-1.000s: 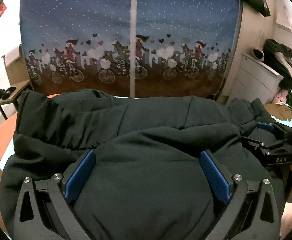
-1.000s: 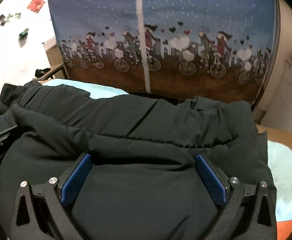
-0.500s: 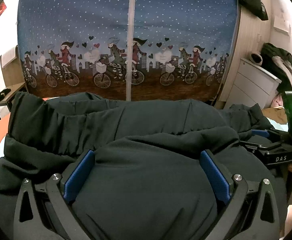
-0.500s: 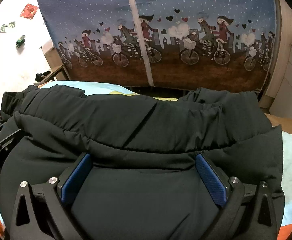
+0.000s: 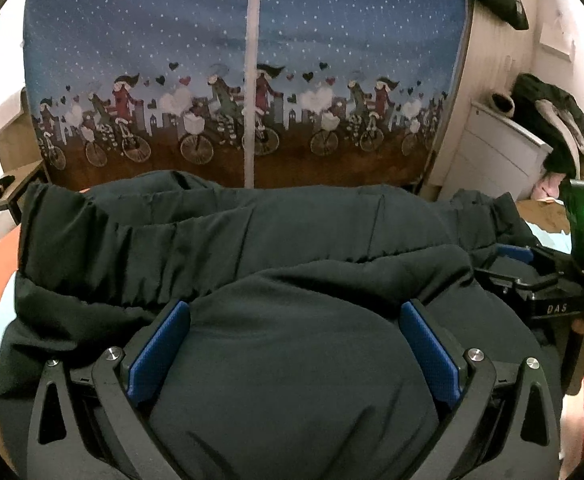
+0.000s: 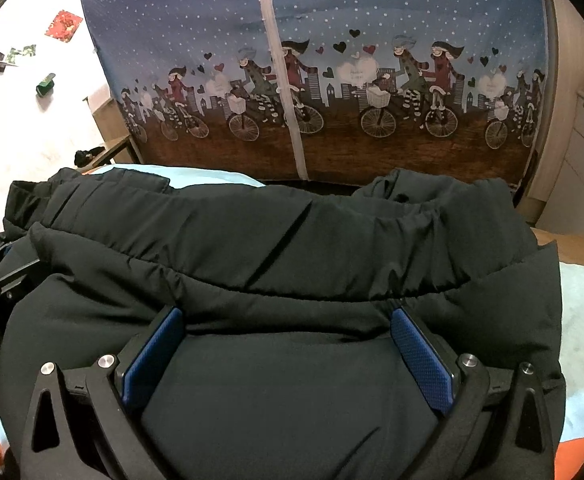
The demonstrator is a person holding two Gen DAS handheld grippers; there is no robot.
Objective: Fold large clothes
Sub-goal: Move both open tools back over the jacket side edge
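I hold two grippers, and both sit on a big black coat [image 5: 251, 240]. My left gripper [image 5: 294, 344] is spread wide, with a fat bulge of coat between its blue pads. My right gripper [image 6: 287, 344] is spread wide too, with coat between its pads. I cannot tell if the pads pinch the cloth or just rest in it.

The coat lies on a bed [image 6: 580, 320] with a light blue and orange cover. I think the coat is puffy, soft and a bit slippery. It will spring back up if I let go. I would grab it at a seam or the edge, where it is thin.

Behind the coat hangs a blue curtain [image 5: 151, 60] with bike riders. A white drawer chest [image 5: 492, 148] stands right of the coat.
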